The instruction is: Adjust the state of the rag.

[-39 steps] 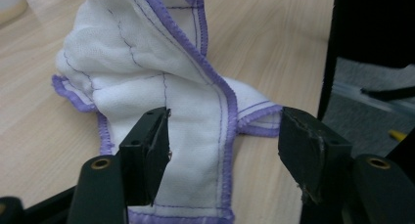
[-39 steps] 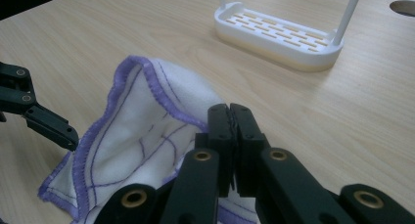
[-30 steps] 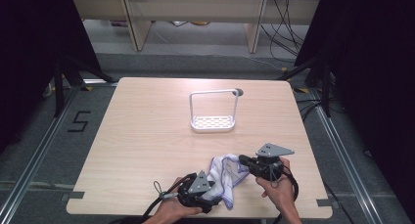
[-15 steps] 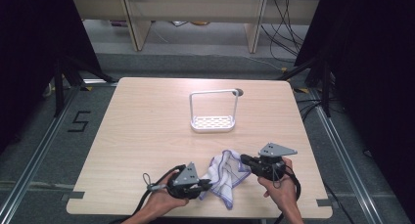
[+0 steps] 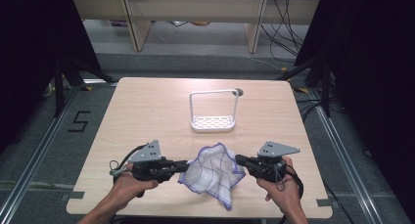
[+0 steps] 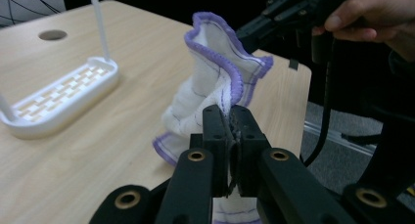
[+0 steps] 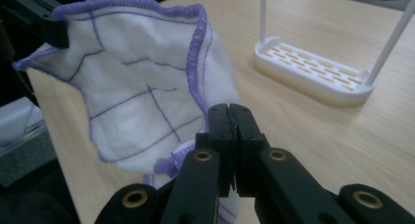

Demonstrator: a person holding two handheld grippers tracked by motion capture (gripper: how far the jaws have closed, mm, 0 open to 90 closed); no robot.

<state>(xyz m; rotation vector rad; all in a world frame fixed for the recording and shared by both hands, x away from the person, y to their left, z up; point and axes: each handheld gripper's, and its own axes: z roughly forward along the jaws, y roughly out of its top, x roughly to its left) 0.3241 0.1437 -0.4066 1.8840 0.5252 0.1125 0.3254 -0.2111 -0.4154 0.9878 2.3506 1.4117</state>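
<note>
A white cloth (image 5: 214, 171) with purple trim and thin grid lines hangs between my two grippers near the table's front edge. My left gripper (image 5: 185, 166) is shut on the cloth's left edge; the left gripper view has the cloth (image 6: 214, 82) pinched between the closed jaws (image 6: 229, 117). On the other side, my right gripper (image 5: 239, 160) is shut on the right edge, and the cloth (image 7: 142, 87) spreads out to the left of its closed jaws (image 7: 231, 114). The cloth sags loosely in the middle.
A white wire-handled rack (image 5: 213, 111) with a slotted base stands behind the cloth at the table's middle. A round hole (image 5: 239, 92) lies in the tabletop behind it. The table's front edge (image 5: 195, 215) is close under my hands.
My left gripper has moved left and away from the right one, drawing the cloth out wider between them. The right gripper has barely shifted.
</note>
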